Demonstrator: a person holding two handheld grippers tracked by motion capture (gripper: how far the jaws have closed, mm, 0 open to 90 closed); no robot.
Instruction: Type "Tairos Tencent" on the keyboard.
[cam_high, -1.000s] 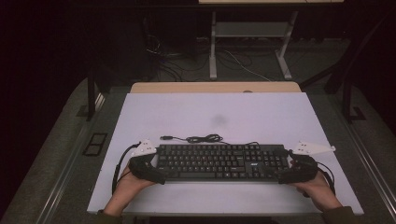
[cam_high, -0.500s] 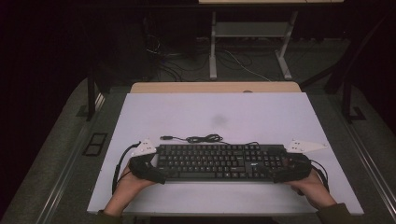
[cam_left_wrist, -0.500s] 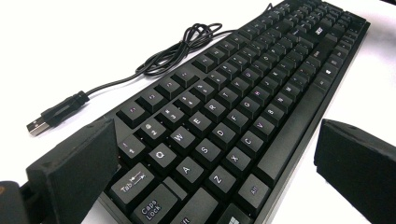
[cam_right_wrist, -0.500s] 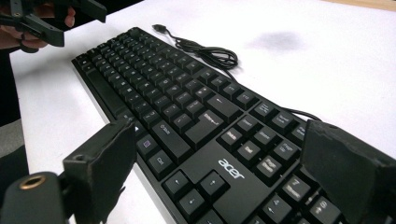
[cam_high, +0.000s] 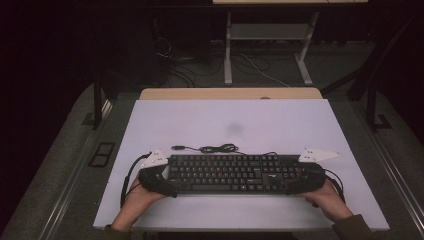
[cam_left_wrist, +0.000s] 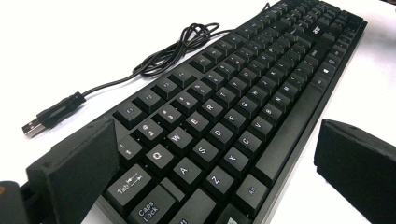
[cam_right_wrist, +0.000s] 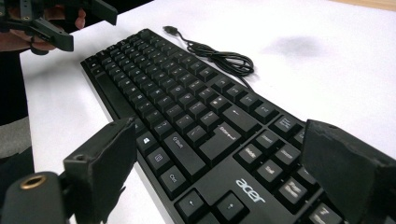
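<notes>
The black keyboard (cam_high: 231, 173) lies near the front edge of the white table (cam_high: 300, 120). The left gripper (cam_high: 161, 183) and right gripper (cam_high: 300, 184) both straddle its ends with jaws spread, gripping nothing. Uneven closing could skew it; beyond the keyboard, its coiled cable (cam_high: 215, 148) might drag or snag

High view: fixed overhead on the person's side, looking forward and down, far enough to take in the whole counter (cam_high: 230, 115). 2 gripper views: each low and close, looking along its own jaws over opposite ends of the keyboard (cam_high: 227, 173), facing each other. All 3 share the keyboard and its cable (cam_left_wrist: 154, 60).
</notes>
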